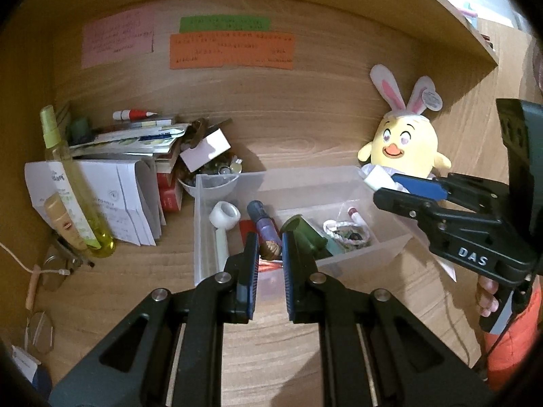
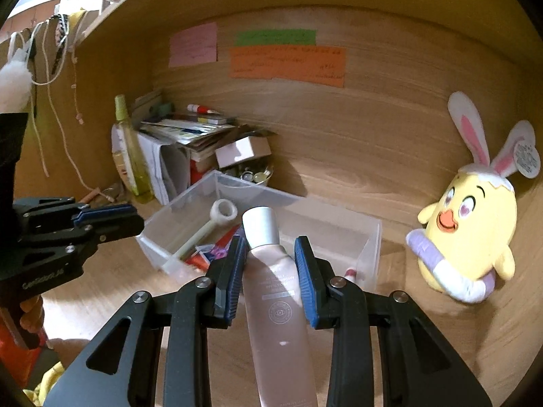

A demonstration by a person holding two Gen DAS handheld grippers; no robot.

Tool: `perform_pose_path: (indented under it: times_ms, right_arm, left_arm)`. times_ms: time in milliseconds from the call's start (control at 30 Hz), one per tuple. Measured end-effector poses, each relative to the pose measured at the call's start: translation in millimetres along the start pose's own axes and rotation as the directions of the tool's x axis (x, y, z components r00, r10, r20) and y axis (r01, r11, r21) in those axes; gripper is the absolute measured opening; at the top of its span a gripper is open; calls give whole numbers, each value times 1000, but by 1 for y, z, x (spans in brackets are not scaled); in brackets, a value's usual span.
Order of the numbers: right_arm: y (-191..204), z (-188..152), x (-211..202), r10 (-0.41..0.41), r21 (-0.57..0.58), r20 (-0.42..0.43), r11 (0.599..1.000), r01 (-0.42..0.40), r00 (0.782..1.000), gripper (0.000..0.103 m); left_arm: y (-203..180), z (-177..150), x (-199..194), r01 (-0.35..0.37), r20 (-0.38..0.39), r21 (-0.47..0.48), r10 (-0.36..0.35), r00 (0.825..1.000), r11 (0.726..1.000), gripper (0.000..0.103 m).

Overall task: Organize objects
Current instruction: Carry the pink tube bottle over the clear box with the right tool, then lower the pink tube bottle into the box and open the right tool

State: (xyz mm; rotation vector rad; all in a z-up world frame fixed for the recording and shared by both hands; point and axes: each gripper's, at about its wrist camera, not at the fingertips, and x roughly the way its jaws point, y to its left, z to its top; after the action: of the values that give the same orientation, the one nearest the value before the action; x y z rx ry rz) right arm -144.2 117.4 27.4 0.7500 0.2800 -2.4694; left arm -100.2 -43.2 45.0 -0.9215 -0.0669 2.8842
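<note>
Three paper notes, pink, green and orange, are stuck on the wooden back wall beyond the fingertips. A yellow plush chick with white rabbit ears leans against that wall, right of the fingers.

Bare tabletop lies open between the paper stack and plush chick; the clear bin blocks the middle.

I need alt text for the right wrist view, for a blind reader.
The right gripper holds a pale pink tube, cap forward, above a clear plastic bin on a wooden desk. A yellow chick plush sits to the right.
</note>
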Motion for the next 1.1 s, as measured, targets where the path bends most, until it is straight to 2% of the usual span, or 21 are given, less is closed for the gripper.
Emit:
perform_pose_path:
  times_ms: [267, 633, 733, 1100]
  right_arm:
    - [-3, 11, 26, -13, -28, -33, 1000, 12, 999, 28]
    - [-6, 10, 73, -60, -54, -136, 997, 53, 989, 28]
    - [-5, 8, 82, -60, -58, -155, 997, 52, 986, 24]
    - [2, 9, 84, -41, -63, -176, 998, 31, 983, 24]
  left_arm:
    - [6, 6, 22, -1, -34, -20, 0, 999, 1000, 13]
    - [16, 2, 64, -20, -114, -31, 16, 993, 999, 13]
    - [20, -1, 75, -20, -142, -46, 13, 990, 999, 13]
    - [26, -5, 84, -9, -171, -72, -4, 985, 997, 13]
